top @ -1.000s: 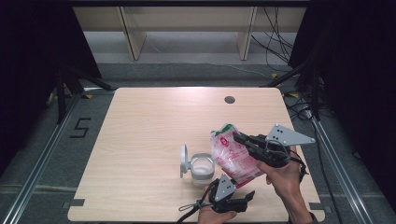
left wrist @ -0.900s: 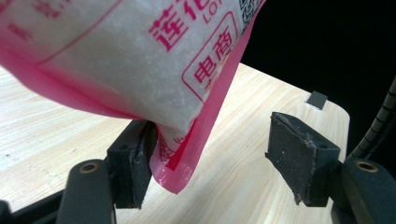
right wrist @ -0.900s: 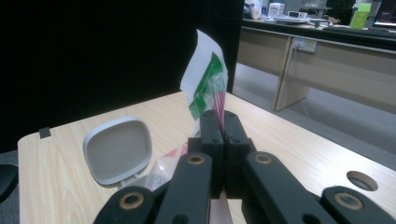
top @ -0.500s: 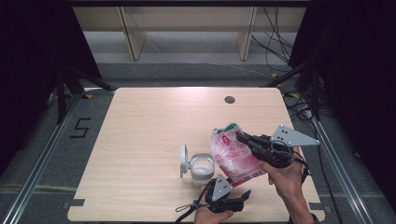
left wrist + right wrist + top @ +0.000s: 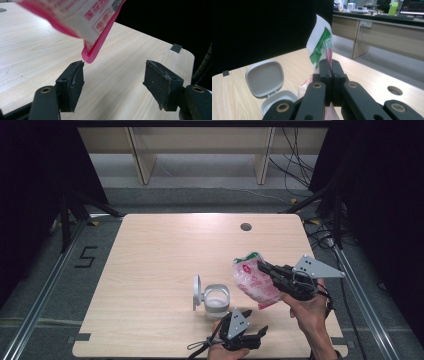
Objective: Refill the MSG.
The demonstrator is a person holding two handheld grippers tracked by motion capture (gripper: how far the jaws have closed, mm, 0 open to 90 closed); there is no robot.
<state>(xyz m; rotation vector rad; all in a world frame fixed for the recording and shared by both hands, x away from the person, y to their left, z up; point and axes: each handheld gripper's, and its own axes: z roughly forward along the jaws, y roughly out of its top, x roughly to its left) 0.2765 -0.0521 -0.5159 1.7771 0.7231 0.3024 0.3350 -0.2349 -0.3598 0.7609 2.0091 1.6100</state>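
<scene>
A pink and white plastic bag (image 5: 254, 282) with a green top hangs over the front right of the table, and my right gripper (image 5: 262, 266) is shut on its upper edge. In the right gripper view the jaws are pressed together on the bag's top (image 5: 322, 47). My left gripper (image 5: 259, 334) lies low at the table's front edge, open, just below the bag. In the left gripper view the bag's bottom corner (image 5: 88, 55) hangs just above one fingertip (image 5: 73, 75) without being pinched. A small white container (image 5: 216, 299) with its hinged lid (image 5: 196, 292) open stands left of the bag.
The wooden table (image 5: 165, 255) has a round cable hole (image 5: 245, 226) near its far edge. Cables trail on the floor at the right. The open container (image 5: 277, 98) and its lid (image 5: 264, 77) sit close to the left of the bag.
The right hand has shifted slightly to the right with the bag still in its grip. The left gripper has stayed near the front edge.
</scene>
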